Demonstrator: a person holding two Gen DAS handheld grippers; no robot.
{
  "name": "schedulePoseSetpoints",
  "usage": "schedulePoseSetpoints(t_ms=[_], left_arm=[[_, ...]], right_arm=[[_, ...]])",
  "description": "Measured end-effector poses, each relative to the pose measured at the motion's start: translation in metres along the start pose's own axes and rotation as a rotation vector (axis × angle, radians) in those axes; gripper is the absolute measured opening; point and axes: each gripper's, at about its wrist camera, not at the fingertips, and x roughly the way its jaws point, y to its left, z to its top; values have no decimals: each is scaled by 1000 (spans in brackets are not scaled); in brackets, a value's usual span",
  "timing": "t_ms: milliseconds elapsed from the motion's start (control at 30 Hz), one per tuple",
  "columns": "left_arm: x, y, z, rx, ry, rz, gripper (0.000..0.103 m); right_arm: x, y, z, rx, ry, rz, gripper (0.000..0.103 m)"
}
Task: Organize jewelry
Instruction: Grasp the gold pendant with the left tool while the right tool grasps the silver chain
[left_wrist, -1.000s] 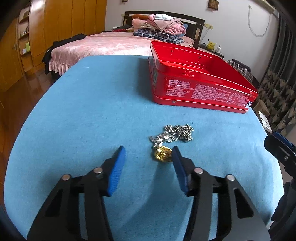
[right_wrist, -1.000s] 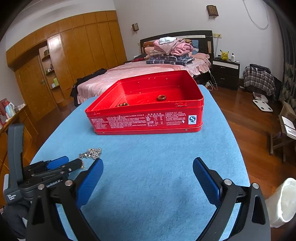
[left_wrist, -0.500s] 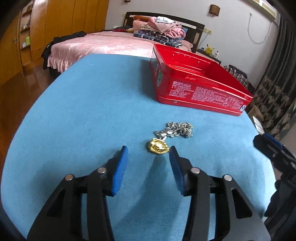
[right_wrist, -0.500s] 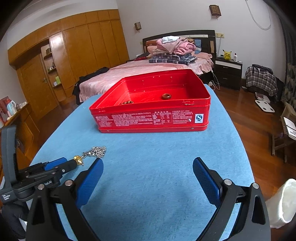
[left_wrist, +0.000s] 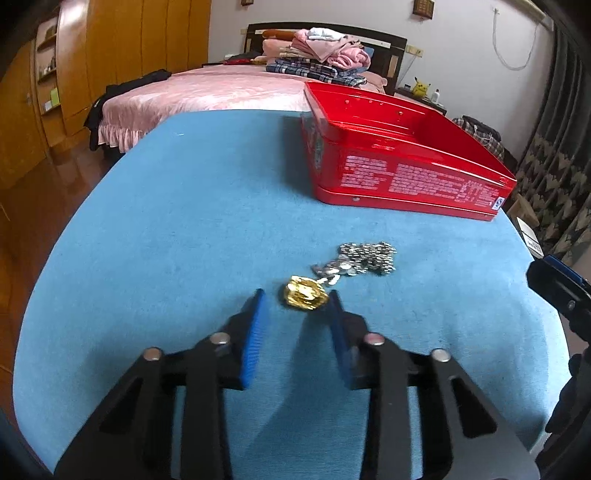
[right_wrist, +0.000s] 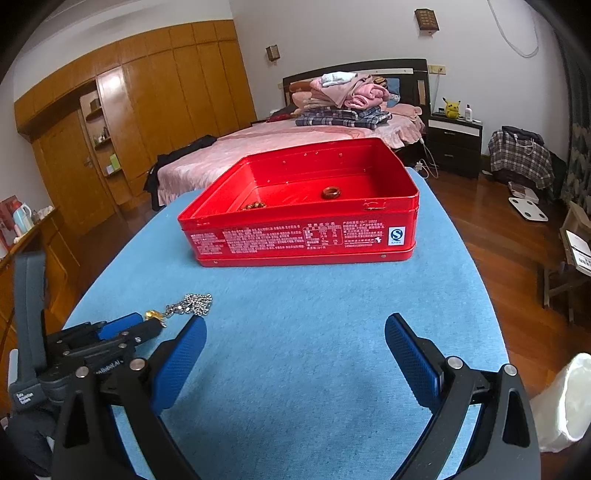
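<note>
A gold pendant (left_wrist: 305, 292) on a bunched silver chain (left_wrist: 364, 257) lies on the blue table. My left gripper (left_wrist: 297, 301) is open, its blue pads narrowed to either side of the pendant, right at its near edge. It also shows in the right wrist view (right_wrist: 142, 325), with the chain (right_wrist: 194, 303) beyond it. My right gripper (right_wrist: 295, 326) is wide open and empty above bare cloth. The open red tin (right_wrist: 303, 240) stands farther back and holds a brown ring (right_wrist: 330, 192) and a beaded piece (right_wrist: 254, 205).
The blue cloth table (left_wrist: 184, 221) ends close on the right and near sides. A bed (right_wrist: 295, 136) with folded clothes lies behind, wooden wardrobes (right_wrist: 147, 110) to the left, a white bag (right_wrist: 565, 402) at lower right.
My left gripper has narrowed its jaws and moved forward, so the pendant now sits at its fingertips. The right gripper has moved closer to the tin and stays wide open.
</note>
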Motion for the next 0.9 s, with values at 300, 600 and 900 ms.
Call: schedulePoseSetpoints(t_ms=[300, 600, 900], left_arm=[[-2, 21, 3, -49, -7, -12, 9], [0, 12, 6, -79, -12, -47, 45], [14, 10, 17, -70, -1, -10, 39]], right_arm=[[-1, -4, 0, 9, 1, 4, 95], [4, 0, -1, -3, 15, 8, 95], [7, 0, -1, 12, 19, 6, 95]])
